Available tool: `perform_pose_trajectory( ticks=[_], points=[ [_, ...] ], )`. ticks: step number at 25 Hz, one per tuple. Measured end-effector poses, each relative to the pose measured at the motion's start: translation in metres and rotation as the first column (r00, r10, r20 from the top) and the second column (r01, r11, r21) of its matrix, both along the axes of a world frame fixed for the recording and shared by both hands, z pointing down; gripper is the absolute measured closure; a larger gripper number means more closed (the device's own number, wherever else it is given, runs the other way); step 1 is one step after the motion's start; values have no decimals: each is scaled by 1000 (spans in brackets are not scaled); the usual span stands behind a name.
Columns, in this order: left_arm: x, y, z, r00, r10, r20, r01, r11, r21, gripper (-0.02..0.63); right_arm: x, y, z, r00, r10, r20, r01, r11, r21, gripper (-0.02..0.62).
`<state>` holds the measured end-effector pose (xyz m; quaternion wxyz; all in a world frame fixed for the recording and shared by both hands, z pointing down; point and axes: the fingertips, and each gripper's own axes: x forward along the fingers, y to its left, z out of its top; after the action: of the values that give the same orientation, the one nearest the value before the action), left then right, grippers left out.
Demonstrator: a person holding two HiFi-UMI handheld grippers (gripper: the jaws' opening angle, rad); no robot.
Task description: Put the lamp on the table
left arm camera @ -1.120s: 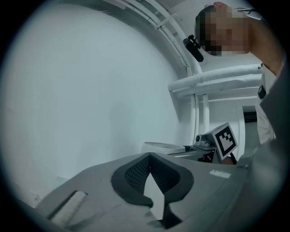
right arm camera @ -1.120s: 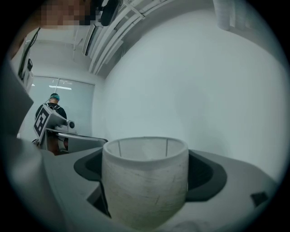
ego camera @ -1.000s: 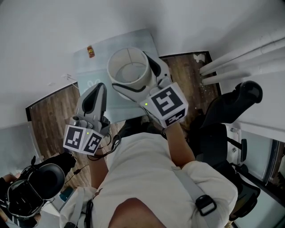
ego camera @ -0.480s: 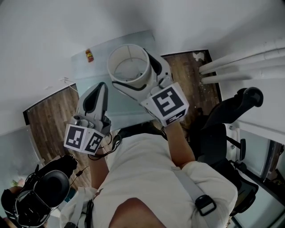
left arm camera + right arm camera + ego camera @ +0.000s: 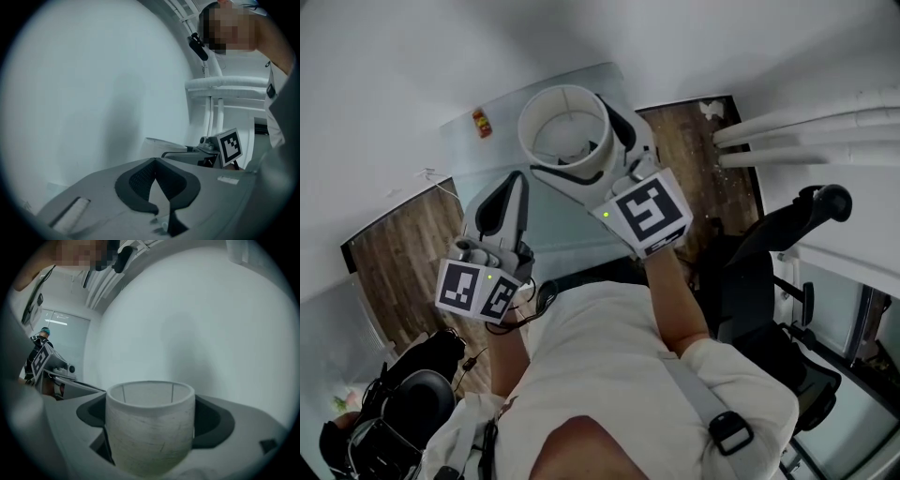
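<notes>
A white drum-shaped lamp (image 5: 565, 131) with an open top is held up in the air, and my right gripper (image 5: 578, 155) is shut on its sides. In the right gripper view the lamp (image 5: 150, 425) fills the space between the two dark pads (image 5: 213, 420). Below it lies the pale glass table (image 5: 502, 155), set against the white wall. My left gripper (image 5: 507, 187) hovers to the left of the lamp over the table's near edge, shut and empty. In the left gripper view its jaws (image 5: 156, 164) meet at a point, with the lamp's rim (image 5: 161, 143) beyond.
A small red and orange item (image 5: 478, 122) lies at the table's far left corner. A black office chair (image 5: 773, 272) stands to the right, below white tubes (image 5: 806, 141). Dark gear with headphones (image 5: 398, 417) sits on the wooden floor (image 5: 394, 248) at lower left.
The lamp in my right gripper has shifted slightly up and left in the head view, further over the table. The left gripper has stayed about where it was.
</notes>
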<state>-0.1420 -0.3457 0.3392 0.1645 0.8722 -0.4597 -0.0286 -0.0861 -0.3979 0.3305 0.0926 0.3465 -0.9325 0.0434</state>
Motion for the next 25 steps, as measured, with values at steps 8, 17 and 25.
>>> perform_pose_trajectory(
  ticks=[8,17,25],
  points=[
    [0,-26,15,1000,-1,-3,1,1000,-24,604,-2,-30,15,1000,15,12,-15,1000,19,70],
    [4,-53,25,999,-42,14,42,999,-30,604,-6,-59,35,999,-37,3,36,997,63,71],
    [6,-74,37,998,-53,24,55,997,-51,604,-5,-80,52,999,-51,5,50,997,50,71]
  ],
)
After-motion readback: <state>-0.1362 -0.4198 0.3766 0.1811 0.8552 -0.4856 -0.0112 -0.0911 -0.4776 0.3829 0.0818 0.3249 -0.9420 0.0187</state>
